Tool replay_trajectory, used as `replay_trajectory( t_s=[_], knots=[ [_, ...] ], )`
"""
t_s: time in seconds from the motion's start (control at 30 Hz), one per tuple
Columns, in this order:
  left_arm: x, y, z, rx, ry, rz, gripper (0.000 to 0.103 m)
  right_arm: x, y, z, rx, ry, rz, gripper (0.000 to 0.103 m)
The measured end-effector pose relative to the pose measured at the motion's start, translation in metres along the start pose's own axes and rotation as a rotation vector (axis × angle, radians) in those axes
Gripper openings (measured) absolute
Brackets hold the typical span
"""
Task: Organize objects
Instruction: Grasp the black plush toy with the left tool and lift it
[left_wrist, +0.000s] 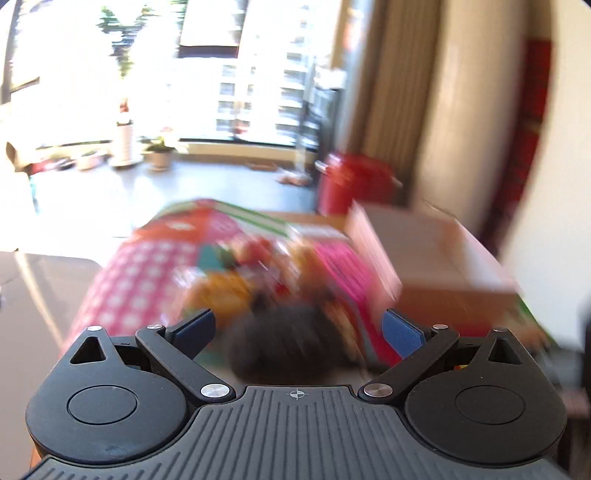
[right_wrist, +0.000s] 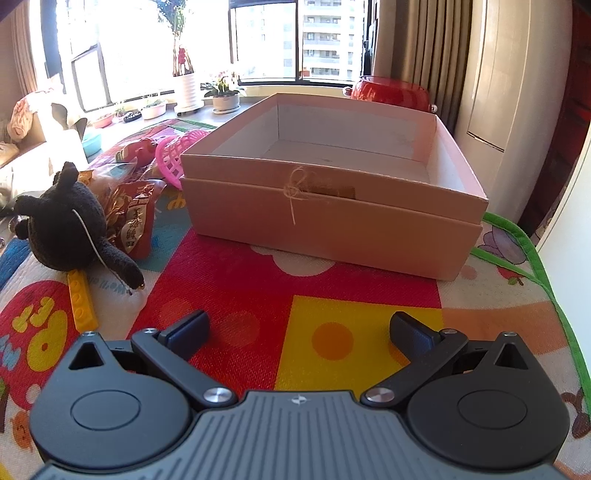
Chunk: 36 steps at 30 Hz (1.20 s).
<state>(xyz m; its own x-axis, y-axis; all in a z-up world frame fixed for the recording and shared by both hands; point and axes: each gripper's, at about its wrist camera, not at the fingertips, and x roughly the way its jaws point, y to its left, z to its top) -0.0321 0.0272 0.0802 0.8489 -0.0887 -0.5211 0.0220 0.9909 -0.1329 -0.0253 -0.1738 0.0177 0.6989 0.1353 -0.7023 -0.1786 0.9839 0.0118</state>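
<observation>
In the right wrist view a pale pink cardboard box (right_wrist: 332, 221) stands open and empty on a colourful play mat (right_wrist: 258, 288). Left of it lie a black plush toy (right_wrist: 70, 229), a red snack bag (right_wrist: 136, 218), a pink plastic basket (right_wrist: 177, 155) and a yellow brick strip (right_wrist: 83, 302). My right gripper (right_wrist: 299, 332) is open and empty, low over the mat in front of the box. The left wrist view is motion-blurred: my left gripper (left_wrist: 299, 328) is open, with the black plush toy (left_wrist: 291, 343) close between its fingers, and the box (left_wrist: 424, 251) to the right.
A red pot (right_wrist: 391, 90) stands behind the box by the curtains. Potted plants (right_wrist: 225, 92) line the window sill. A white wall panel (right_wrist: 517, 110) rises at the right. The mat's green edge (right_wrist: 535, 266) runs along the right side.
</observation>
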Motion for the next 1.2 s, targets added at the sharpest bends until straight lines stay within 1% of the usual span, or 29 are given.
replay_trajectory(
  t_s=[0.03, 0.1, 0.2, 0.3, 0.33, 0.4, 0.47, 0.53, 0.63, 0.7, 0.8, 0.87, 0.93, 1.0, 1.1, 1.13, 1.17, 1.2],
  knots=[
    [0.01, 0.0, 0.005, -0.011, 0.006, 0.012, 0.101, -0.001, 0.0, 0.0, -0.002, 0.0, 0.002, 0.103],
    [0.03, -0.001, 0.008, 0.0, 0.058, 0.023, 0.101, -0.001, 0.0, -0.002, -0.006, -0.001, 0.005, 0.103],
    [0.051, -0.002, -0.005, 0.028, 0.154, 0.029, 0.101, -0.003, -0.001, -0.002, -0.008, 0.0, 0.011, 0.103],
    [0.052, 0.009, -0.018, -0.006, 0.198, -0.034, 0.101, -0.003, 0.001, -0.001, -0.019, 0.007, 0.011, 0.103],
    [0.046, 0.017, -0.019, -0.006, 0.197, -0.05, 0.1, -0.004, 0.002, -0.001, -0.025, 0.008, 0.01, 0.103],
    [0.043, 0.021, -0.022, -0.007, 0.157, -0.1, 0.088, -0.008, 0.006, -0.002, -0.055, 0.006, 0.025, 0.103],
    [0.041, 0.029, -0.022, -0.037, 0.162, -0.115, 0.087, -0.017, 0.016, -0.002, -0.089, -0.019, 0.038, 0.103],
    [0.034, 0.04, -0.019, -0.093, 0.17, -0.093, 0.087, -0.029, 0.03, -0.002, -0.132, -0.054, 0.07, 0.103],
    [0.006, 0.057, -0.014, -0.115, 0.097, -0.046, 0.087, -0.041, 0.057, 0.001, -0.177, -0.098, 0.155, 0.103],
    [-0.018, 0.071, -0.012, -0.136, 0.041, -0.012, 0.087, -0.037, 0.078, 0.005, -0.177, -0.081, 0.179, 0.103],
    [-0.046, 0.095, -0.007, -0.187, -0.014, 0.018, 0.087, -0.026, 0.106, 0.006, -0.153, -0.058, 0.216, 0.103],
    [-0.06, 0.108, -0.006, -0.209, -0.035, 0.03, 0.087, -0.019, 0.123, 0.0, -0.186, -0.037, 0.203, 0.103],
    [-0.066, 0.117, -0.007, -0.22, -0.047, 0.029, 0.087, -0.014, 0.131, -0.006, -0.28, -0.026, 0.173, 0.103],
    [-0.067, 0.123, -0.01, -0.229, -0.052, 0.022, 0.087, -0.012, 0.121, -0.009, -0.33, -0.075, 0.1, 0.103],
    [-0.053, 0.126, -0.013, -0.246, -0.041, 0.009, 0.087, -0.006, 0.102, -0.003, -0.325, -0.131, -0.121, 0.103],
    [-0.047, 0.126, -0.013, -0.25, -0.036, 0.0, 0.087, -0.005, 0.095, 0.001, -0.307, -0.145, -0.179, 0.103],
    [-0.042, 0.124, -0.014, -0.249, -0.028, -0.006, 0.087, -0.006, 0.09, 0.005, -0.278, -0.136, -0.171, 0.103],
    [-0.035, 0.122, -0.013, -0.245, -0.02, -0.01, 0.087, -0.01, 0.083, 0.009, -0.236, -0.114, -0.117, 0.103]
  ],
)
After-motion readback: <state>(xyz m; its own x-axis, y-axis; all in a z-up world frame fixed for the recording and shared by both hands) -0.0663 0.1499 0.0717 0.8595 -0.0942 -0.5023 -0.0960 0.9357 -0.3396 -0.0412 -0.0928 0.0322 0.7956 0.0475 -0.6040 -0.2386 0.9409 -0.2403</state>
